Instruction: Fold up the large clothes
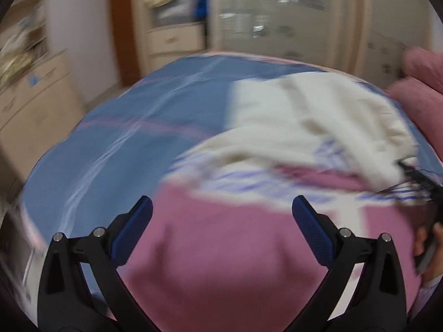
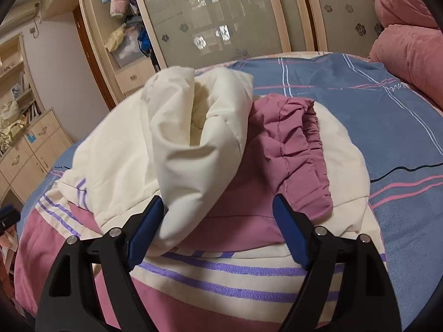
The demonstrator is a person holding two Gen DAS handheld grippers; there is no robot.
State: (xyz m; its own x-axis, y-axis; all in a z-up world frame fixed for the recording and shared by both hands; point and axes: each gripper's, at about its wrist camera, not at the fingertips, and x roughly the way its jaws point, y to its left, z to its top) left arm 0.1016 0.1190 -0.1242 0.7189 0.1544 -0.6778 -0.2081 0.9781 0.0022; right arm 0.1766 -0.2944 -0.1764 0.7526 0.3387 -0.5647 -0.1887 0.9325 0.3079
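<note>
Lying crumpled on the bed's blue plaid sheet point(image 2: 360, 105), the cream-and-mauve padded jacket point(image 2: 193, 144) has one mauve cuff point(image 2: 301, 152) folded over it. Both jaws spread, the right hand-held gripper point(image 2: 218, 227) and left hand-held gripper point(image 1: 221, 227) hover above it, holding nothing.

We saw a blue bedspread point(image 2: 360, 116) with pink and white lines covering the bed. Pink pillows point(image 2: 409, 55) were stacked at its far right corner. Behind it stood a wardrobe with frosted sliding doors point(image 2: 210, 19), open shelves of bundled items point(image 2: 124, 27) beside it, and a cream drawer cabinet point(image 2: 36, 149) at left.
</note>
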